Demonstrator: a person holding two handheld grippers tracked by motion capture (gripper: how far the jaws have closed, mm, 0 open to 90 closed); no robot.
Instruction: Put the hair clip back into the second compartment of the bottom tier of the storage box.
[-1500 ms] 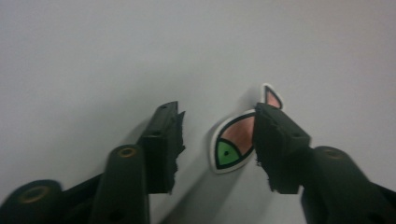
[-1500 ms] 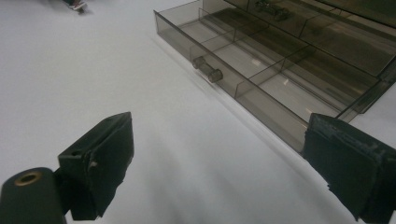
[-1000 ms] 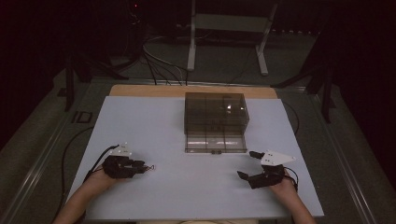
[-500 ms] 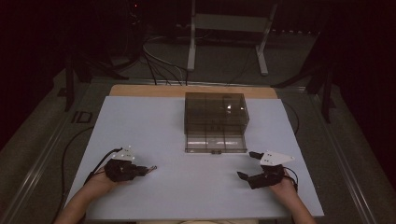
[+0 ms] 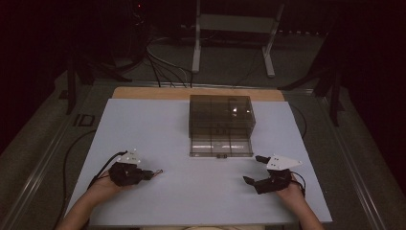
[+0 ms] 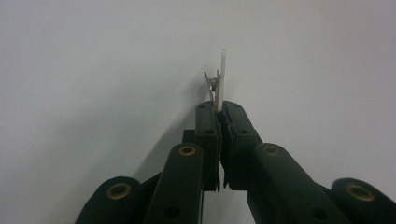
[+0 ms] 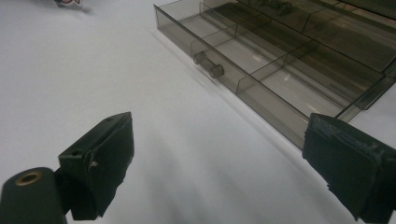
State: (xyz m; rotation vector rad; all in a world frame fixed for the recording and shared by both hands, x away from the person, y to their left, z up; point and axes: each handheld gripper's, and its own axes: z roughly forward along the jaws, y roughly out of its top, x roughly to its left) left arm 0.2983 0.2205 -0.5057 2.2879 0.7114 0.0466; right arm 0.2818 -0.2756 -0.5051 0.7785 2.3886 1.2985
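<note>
At the lower left of the high view, the left gripper is resting on the white table, its jaws having just been closing. In the left gripper view they are pressing tight on a small binder clip, whose thin pale edge and wire handle are sticking out past the black fingertips.

At the lower right of the high view, the right gripper is sitting with its 2 jaws spread wide and nothing between them. In the right gripper view its pads are framing bare tabletop.

Farther up, at the centre of the frame, a smoky transparent drawer box is standing with its bottom drawer pulled out toward the person. That drawer's small knob and divided compartments are showing at the upper right of the right gripper view.

The step in hand is probably carrying the clip to the open drawer. To do it well, the left gripper should be lifting straight up with a firm pinch, travelling over 1 compartment, and letting go low. The right gripper could be steadying the drawer front.
</note>
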